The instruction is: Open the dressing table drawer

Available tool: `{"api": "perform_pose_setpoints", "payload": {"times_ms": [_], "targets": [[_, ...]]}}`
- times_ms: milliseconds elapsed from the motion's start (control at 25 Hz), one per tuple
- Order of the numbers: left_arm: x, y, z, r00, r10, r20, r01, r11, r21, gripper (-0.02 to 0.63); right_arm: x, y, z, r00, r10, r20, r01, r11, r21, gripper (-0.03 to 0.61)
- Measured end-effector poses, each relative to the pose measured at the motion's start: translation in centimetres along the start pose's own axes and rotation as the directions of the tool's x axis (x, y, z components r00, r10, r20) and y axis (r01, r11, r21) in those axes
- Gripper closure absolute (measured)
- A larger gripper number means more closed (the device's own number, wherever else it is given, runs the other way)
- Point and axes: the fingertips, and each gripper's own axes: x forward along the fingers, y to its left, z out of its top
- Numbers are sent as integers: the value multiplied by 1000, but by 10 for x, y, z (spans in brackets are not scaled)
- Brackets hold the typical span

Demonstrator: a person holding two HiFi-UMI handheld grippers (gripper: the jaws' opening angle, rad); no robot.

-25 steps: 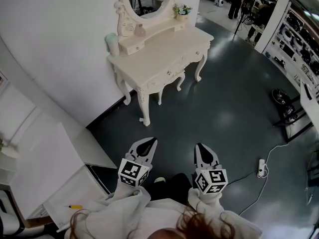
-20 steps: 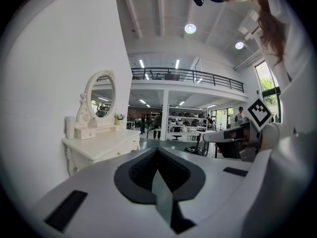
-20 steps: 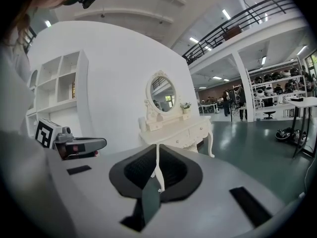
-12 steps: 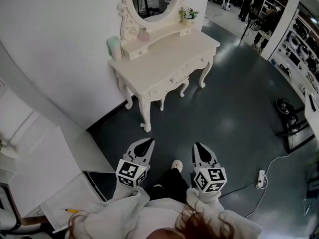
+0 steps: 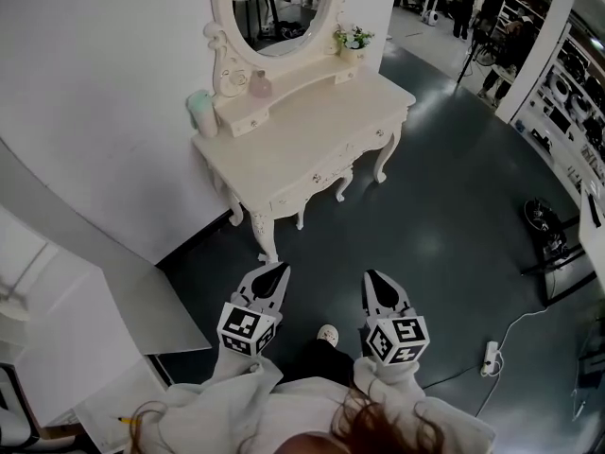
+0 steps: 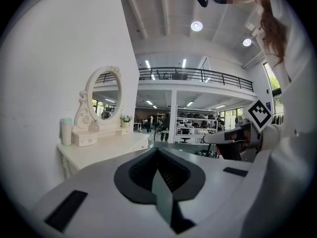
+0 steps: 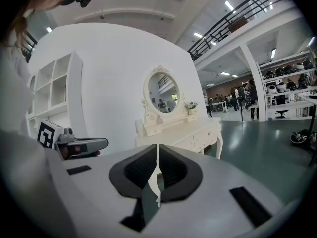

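The cream dressing table (image 5: 284, 149) stands against the white wall, with an oval mirror (image 5: 274, 8) on top. Its front drawers (image 5: 326, 170) with small knobs are closed. My left gripper (image 5: 278, 269) hangs shut and empty over the dark floor, a short way in front of the table's near leg (image 5: 266, 239). My right gripper (image 5: 371, 276) is beside it, also shut and empty. In the left gripper view the table (image 6: 106, 150) is ahead on the left beyond the closed tips (image 6: 157, 149). In the right gripper view the table (image 7: 190, 130) stands straight ahead past the closed tips (image 7: 158, 146).
A green cup (image 5: 200, 112), a pink bottle (image 5: 259, 85) and flowers (image 5: 352, 38) sit on the table's upper shelf. White furniture (image 5: 85, 320) is at the left. A power strip with cable (image 5: 489, 356) lies on the floor at right. People (image 5: 468, 8) and shelving (image 5: 567, 93) are far behind.
Both grippers, still shut, have moved forward across the floor towards the dressing table, which now stands closer to them in the head view.
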Motion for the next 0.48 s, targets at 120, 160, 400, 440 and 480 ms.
{"api": "perform_pose_setpoints", "payload": {"times_ms": [120, 160, 400, 440, 480], "targets": [[14, -4, 0, 1000, -9, -13, 8, 1000, -10, 597, 2, -13, -1, 1000, -11, -18, 12, 1000, 15, 537], [18, -5, -1, 1000, -12, -17, 11, 1000, -11, 597, 4, -17, 0, 1000, -14, -22, 14, 1000, 18, 537], [46, -11, 1, 999, -27, -27, 26, 1000, -14, 597, 9, -41, 3, 999, -25, -34, 26, 999, 30, 537], [50, -12, 1, 999, -28, -26, 27, 1000, -13, 597, 10, -45, 3, 999, -26, -36, 27, 999, 31, 537], [54, -13, 2, 999, -28, -25, 28, 1000, -14, 597, 11, -49, 3, 999, -26, -36, 27, 999, 32, 537]]}}
